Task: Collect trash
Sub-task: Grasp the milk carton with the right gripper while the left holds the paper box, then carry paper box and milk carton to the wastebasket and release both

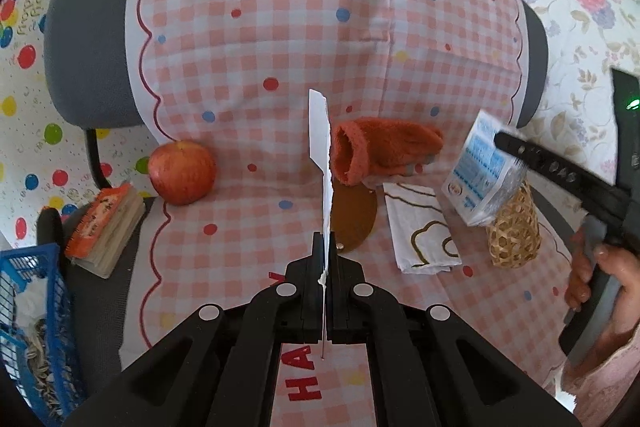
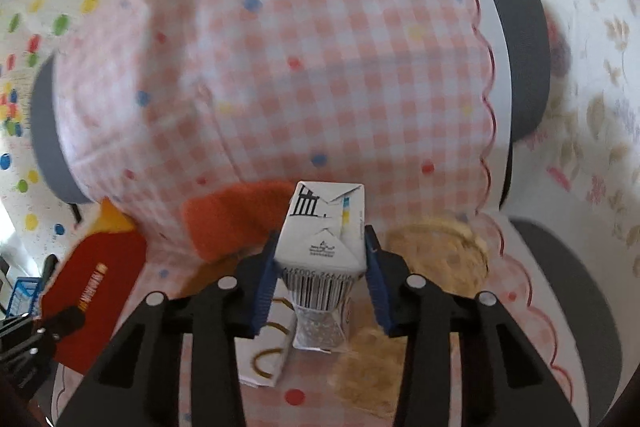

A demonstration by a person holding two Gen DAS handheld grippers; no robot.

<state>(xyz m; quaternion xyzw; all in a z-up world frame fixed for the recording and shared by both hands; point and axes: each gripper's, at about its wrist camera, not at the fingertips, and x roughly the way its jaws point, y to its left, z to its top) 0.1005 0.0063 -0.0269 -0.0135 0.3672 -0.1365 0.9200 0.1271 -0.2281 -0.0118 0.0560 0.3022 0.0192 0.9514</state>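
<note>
My left gripper (image 1: 326, 239) is shut on a torn white paper strip (image 1: 319, 131), which stands up on edge between the jaws above the pink checked cloth (image 1: 248, 39). My right gripper (image 2: 320, 247) is shut on a small white and blue drink carton (image 2: 324, 223), its blue pads (image 2: 266, 279) pressed against both sides. In the left wrist view the same carton (image 1: 478, 171) hangs tilted above the cloth at the right, under a black finger (image 1: 560, 175) of the right gripper, with a person's hand (image 1: 612, 275) on the handle.
A blue basket (image 1: 52, 275) with seed shells and tissue sits low at the left, beside a spiral notebook (image 1: 106, 223). On the cloth lie an apple (image 1: 182, 173), an orange mitten (image 1: 376, 151), a brown disc (image 1: 354, 215), a folded napkin (image 1: 420, 227) and a woven holder (image 1: 514, 227).
</note>
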